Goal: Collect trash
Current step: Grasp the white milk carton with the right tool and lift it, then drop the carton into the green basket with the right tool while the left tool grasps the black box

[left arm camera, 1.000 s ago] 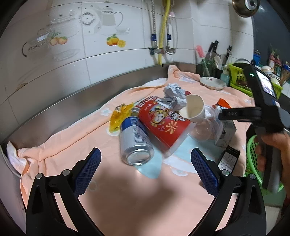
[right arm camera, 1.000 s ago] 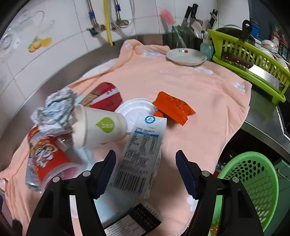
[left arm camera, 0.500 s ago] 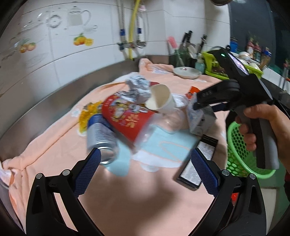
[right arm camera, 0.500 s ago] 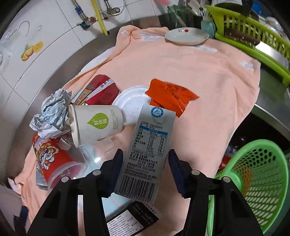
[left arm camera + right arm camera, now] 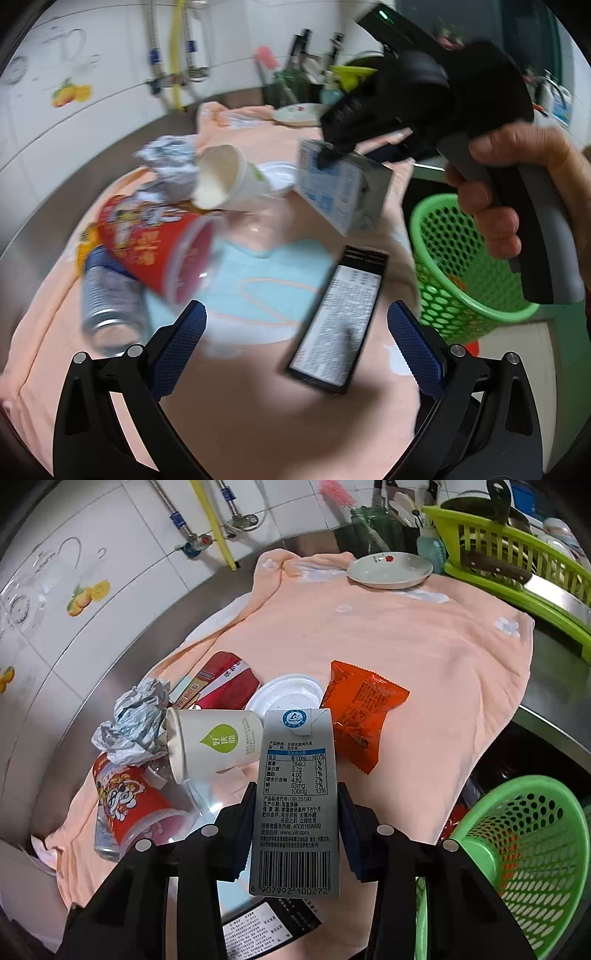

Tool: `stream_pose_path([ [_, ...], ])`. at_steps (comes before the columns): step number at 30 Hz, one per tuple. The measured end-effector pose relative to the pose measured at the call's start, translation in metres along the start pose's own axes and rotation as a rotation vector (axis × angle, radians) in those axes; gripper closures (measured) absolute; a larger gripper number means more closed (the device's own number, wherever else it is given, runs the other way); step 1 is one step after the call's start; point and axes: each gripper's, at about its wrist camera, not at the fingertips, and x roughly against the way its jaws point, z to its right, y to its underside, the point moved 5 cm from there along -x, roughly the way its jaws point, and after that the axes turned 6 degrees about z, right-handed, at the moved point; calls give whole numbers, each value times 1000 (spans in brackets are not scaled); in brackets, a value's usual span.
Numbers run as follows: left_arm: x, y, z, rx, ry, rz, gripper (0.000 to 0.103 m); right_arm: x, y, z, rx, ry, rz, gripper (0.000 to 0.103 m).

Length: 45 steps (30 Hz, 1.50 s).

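My right gripper (image 5: 295, 827) is shut on a grey milk carton (image 5: 295, 794), lifted off the peach cloth; the carton (image 5: 340, 192) also shows in the left wrist view under the right gripper (image 5: 332, 155). My left gripper (image 5: 295, 332) is open and empty, above a black box (image 5: 340, 317). Trash lies on the cloth: a white paper cup (image 5: 214, 738), crumpled paper (image 5: 136, 716), a red noodle cup (image 5: 129, 808), a silver can (image 5: 110, 310), an orange wrapper (image 5: 362, 709), a white lid (image 5: 288, 694). A green basket (image 5: 528, 849) stands at the right, below the counter edge.
A peach cloth (image 5: 424, 638) covers the steel counter. A white dish (image 5: 391, 568) sits at the back. A lime dish rack (image 5: 517, 554) with a knife stands at the back right. A red packet (image 5: 225, 679) lies behind the cup. Tiled wall and pipes are behind.
My right gripper closed on the milk carton and raised it off the cloth. My left gripper swung right, from over the can to above the black box.
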Motion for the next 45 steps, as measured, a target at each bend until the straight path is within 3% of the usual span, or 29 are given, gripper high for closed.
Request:
stream_pose_path([
  [7, -29, 9, 6, -2, 59, -83, 23, 22, 0, 6, 16, -27, 29, 63],
  [12, -41, 9, 9, -4, 90, -109, 27, 52, 6, 29, 32, -3, 65, 63],
  [18, -54, 8, 17, -22, 126, -132, 42, 86, 24, 84, 28, 126, 118, 63],
  [25, -58, 12, 26, -42, 138, -150, 55, 82, 70, 156, -1, 298, 55, 63],
  [35, -47, -17, 72, -61, 239, -99, 57, 37, 132, 229, -122, 360, -99, 62],
  [45, -75, -49, 147, -81, 353, -108, 57, 29, 149, 260, -221, 330, -108, 62],
])
